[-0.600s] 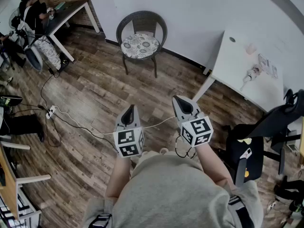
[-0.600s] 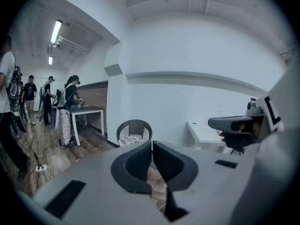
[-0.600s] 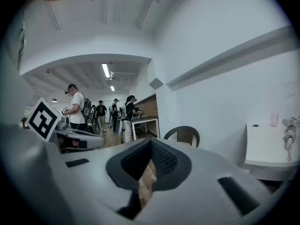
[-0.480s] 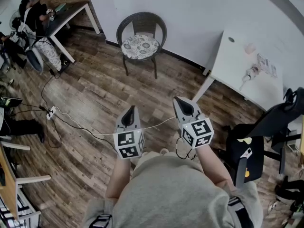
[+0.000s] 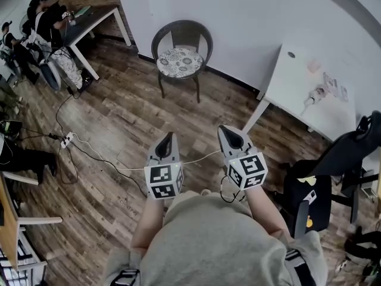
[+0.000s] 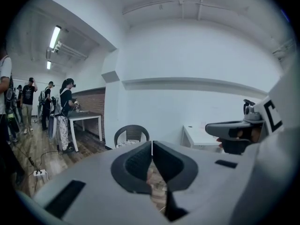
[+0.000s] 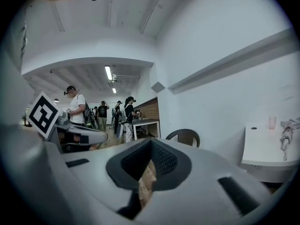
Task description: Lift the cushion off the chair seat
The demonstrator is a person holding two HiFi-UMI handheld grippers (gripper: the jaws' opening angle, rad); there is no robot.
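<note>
A round patterned cushion [image 5: 180, 60] lies on the seat of a dark wicker chair [image 5: 182, 36] against the white wall, far ahead across the wooden floor. The chair [image 6: 131, 134] and a sliver of the cushion [image 6: 125, 144] show beyond the jaws in the left gripper view; the chair back [image 7: 184, 137] shows in the right gripper view. My left gripper [image 5: 167, 140] and right gripper [image 5: 228, 133] are held side by side near my body, both shut and empty, well short of the chair.
A white table [image 5: 309, 91] with small items stands right of the chair. A black office chair [image 5: 333, 171] is at my right. At the far left, people stand by a dark desk [image 5: 89, 19]. A power strip [image 5: 65, 139] and cables lie on the floor.
The view has shifted slightly forward: the chair sits a little lower and to the right in the picture. Both grippers keep their pose and stay shut.
</note>
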